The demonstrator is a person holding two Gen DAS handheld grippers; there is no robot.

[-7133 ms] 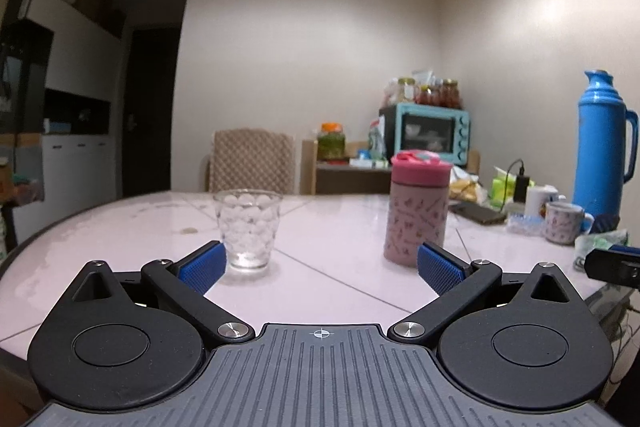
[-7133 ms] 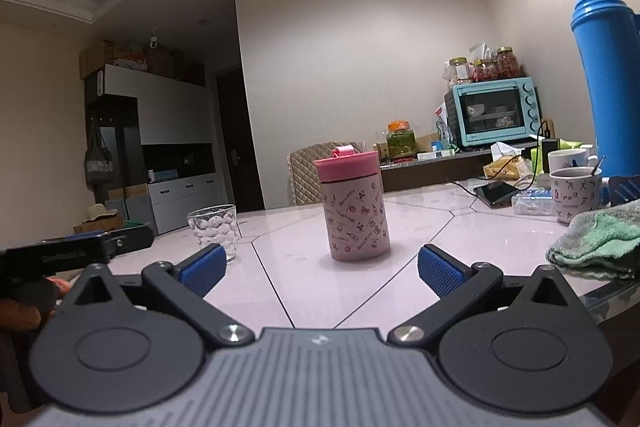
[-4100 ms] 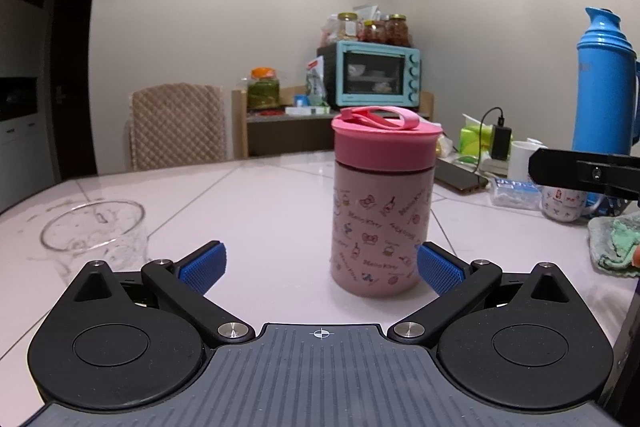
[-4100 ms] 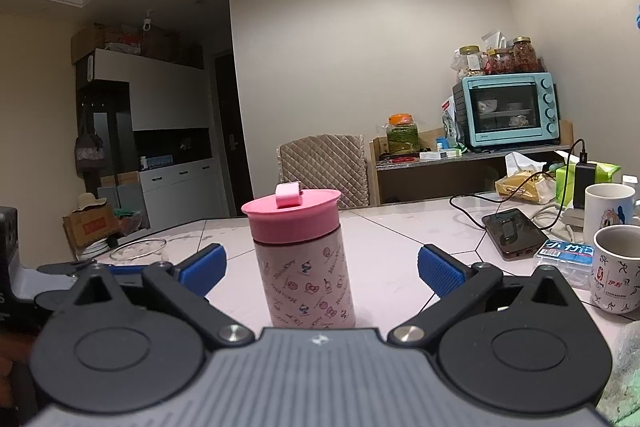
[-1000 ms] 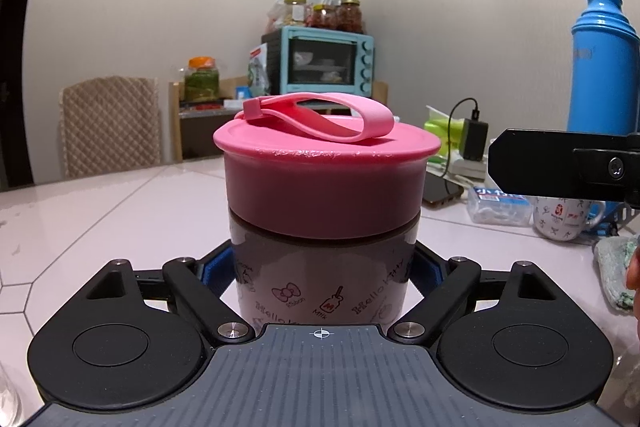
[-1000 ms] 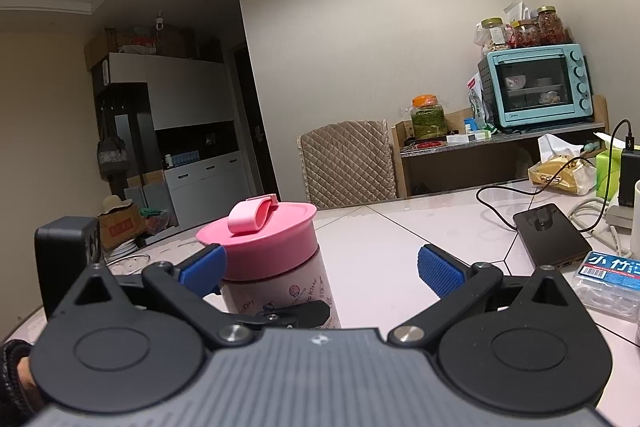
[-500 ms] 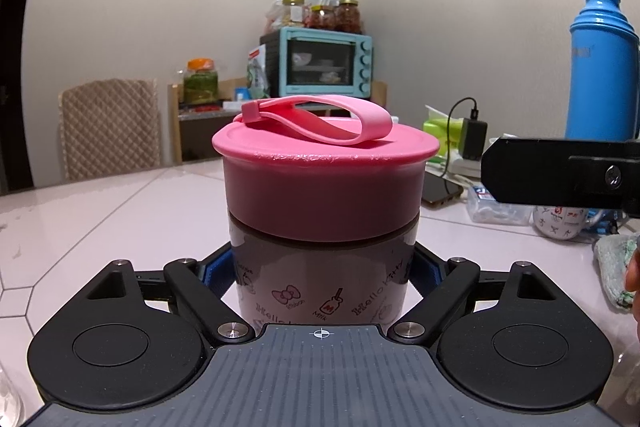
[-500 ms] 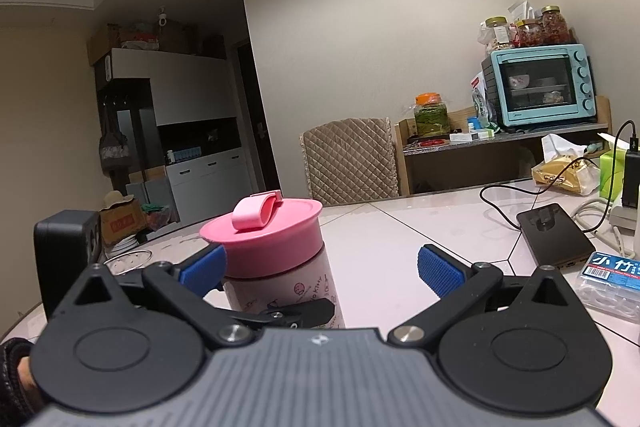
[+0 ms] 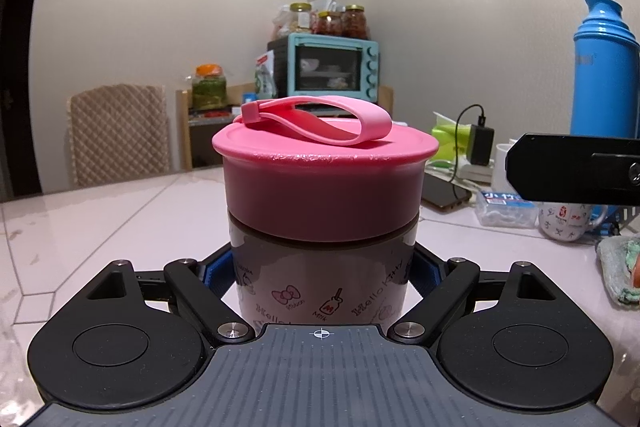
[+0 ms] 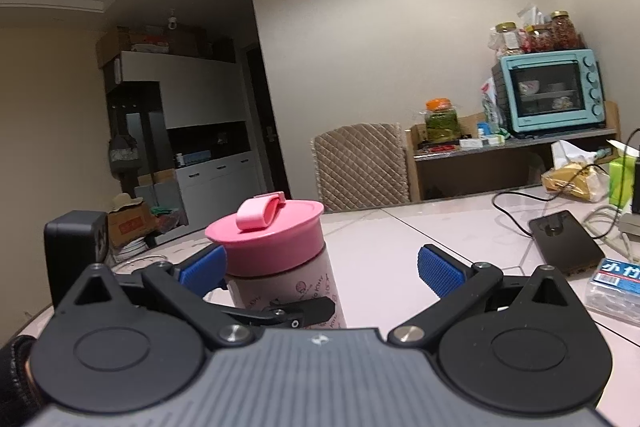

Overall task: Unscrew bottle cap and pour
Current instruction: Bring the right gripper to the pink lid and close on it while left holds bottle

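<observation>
Bottle [image 9: 324,283] base hidden behind left tongs [image 9: 322,273] body; thermos [image 9: 604,67] cut by frame edge.

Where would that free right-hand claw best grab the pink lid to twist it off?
Probably around the pink cap's smooth side wall, one finger on each opposite side, coming in level from the near side where the right gripper waits open. The wall is round and tall enough to pinch; the floppy strap on top would give no turning grip. The left gripper clamps the bottle body below.
</observation>
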